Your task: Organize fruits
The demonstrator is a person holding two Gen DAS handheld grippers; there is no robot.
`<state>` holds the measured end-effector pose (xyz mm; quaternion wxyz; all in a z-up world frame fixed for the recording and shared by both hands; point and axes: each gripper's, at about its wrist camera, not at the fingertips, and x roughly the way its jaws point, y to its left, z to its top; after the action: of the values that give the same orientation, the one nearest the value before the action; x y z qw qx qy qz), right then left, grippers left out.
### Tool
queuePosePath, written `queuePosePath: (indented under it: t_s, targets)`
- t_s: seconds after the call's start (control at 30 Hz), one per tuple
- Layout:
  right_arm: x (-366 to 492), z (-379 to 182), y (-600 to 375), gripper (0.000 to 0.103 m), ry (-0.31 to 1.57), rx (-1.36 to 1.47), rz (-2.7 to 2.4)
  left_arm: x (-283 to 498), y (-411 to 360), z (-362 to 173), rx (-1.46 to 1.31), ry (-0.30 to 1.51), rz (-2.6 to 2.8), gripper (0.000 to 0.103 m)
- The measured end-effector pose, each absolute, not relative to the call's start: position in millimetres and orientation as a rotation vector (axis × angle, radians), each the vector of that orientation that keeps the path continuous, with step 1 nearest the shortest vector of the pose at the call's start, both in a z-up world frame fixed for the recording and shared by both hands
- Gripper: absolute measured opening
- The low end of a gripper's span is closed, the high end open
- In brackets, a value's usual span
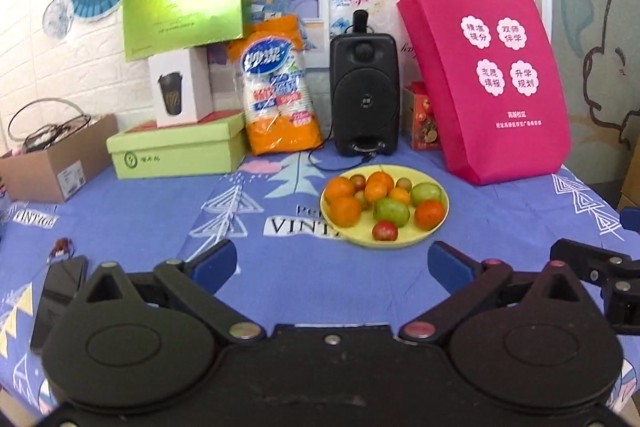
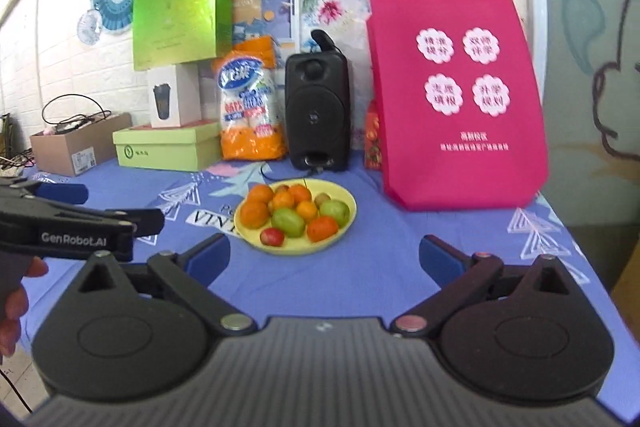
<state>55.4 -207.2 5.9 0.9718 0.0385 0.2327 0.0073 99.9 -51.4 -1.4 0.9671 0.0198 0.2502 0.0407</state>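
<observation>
A yellow plate (image 1: 400, 245) (image 2: 296, 251) stands on the blue patterned tablecloth, straight ahead of both grippers. It holds several oranges (image 1: 345, 211) (image 2: 254, 214), green fruits (image 1: 391, 211) (image 2: 289, 222), a small red fruit (image 1: 385, 231) (image 2: 272, 237) and a few small brownish ones. My left gripper (image 1: 332, 261) is open just short of the plate's near rim, with nothing between its blue pads. My right gripper (image 2: 324, 251) is open too and holds nothing, the plate slightly left of its middle. In each wrist view the other gripper shows at the side.
Behind the plate stand a black speaker (image 1: 364, 95), a pink tote bag (image 1: 488, 79), an orange pack of cups (image 1: 276, 87), green boxes (image 1: 180, 151) and a cardboard box (image 1: 52, 167). A flat black object (image 1: 56, 291) lies at the near left. A hand (image 2: 16, 299) shows at the left edge.
</observation>
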Motion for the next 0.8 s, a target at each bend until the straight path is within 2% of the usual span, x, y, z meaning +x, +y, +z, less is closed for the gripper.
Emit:
queuePosePath:
  t_s: [0.37, 0.8]
  targets:
    - [39, -11, -179, 0.103, 0.537, 0.015, -0.131, 59, -41, -12, 0.022, 0.52, 0.109, 0.103]
    - [40, -15, -184, 0.103, 0.547, 0.024, -0.138, 55, -47, -6, 0.041, 0.521, 0.064, 0.103]
